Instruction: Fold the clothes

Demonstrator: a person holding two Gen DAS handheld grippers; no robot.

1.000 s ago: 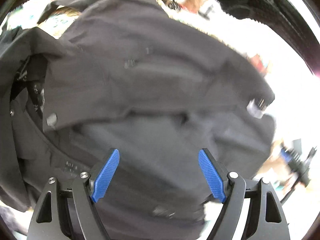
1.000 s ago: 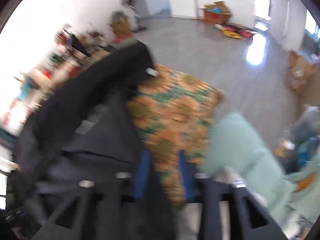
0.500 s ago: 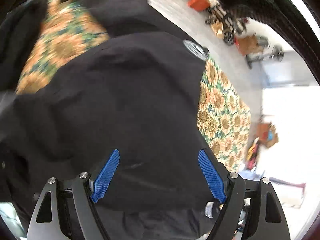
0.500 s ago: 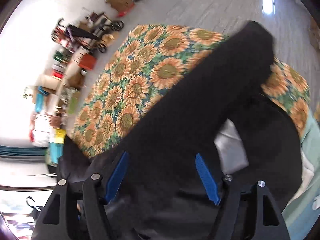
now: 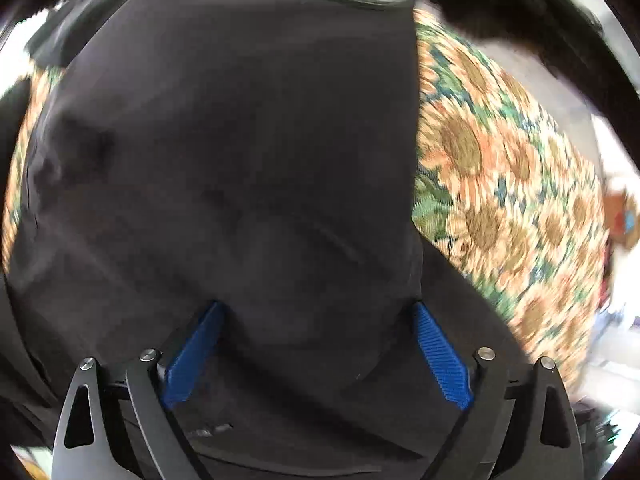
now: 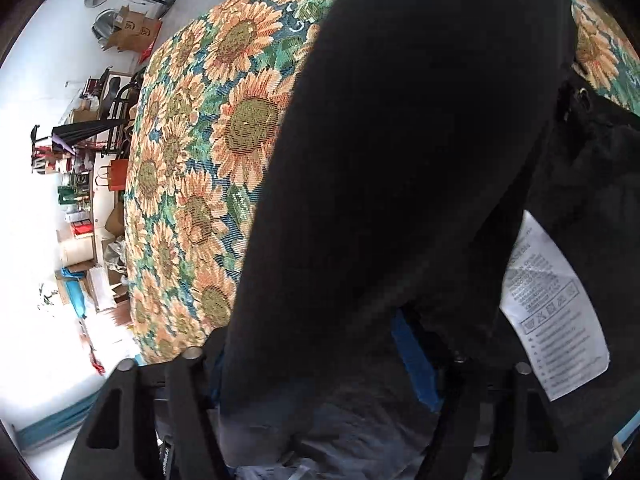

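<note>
My left gripper points down onto the black fabric jacket; its blue ribbed fingers are spreading, wide apart, cloth under and between them but not pinched, so released. Jacket lies over the sunflower-print woven cloth, which shows to the right of the fingers. My right gripper is closing w/ a fold of jacket draped between the fingers; can't tell if it's clamped yet. White care label sits right of them.
</note>
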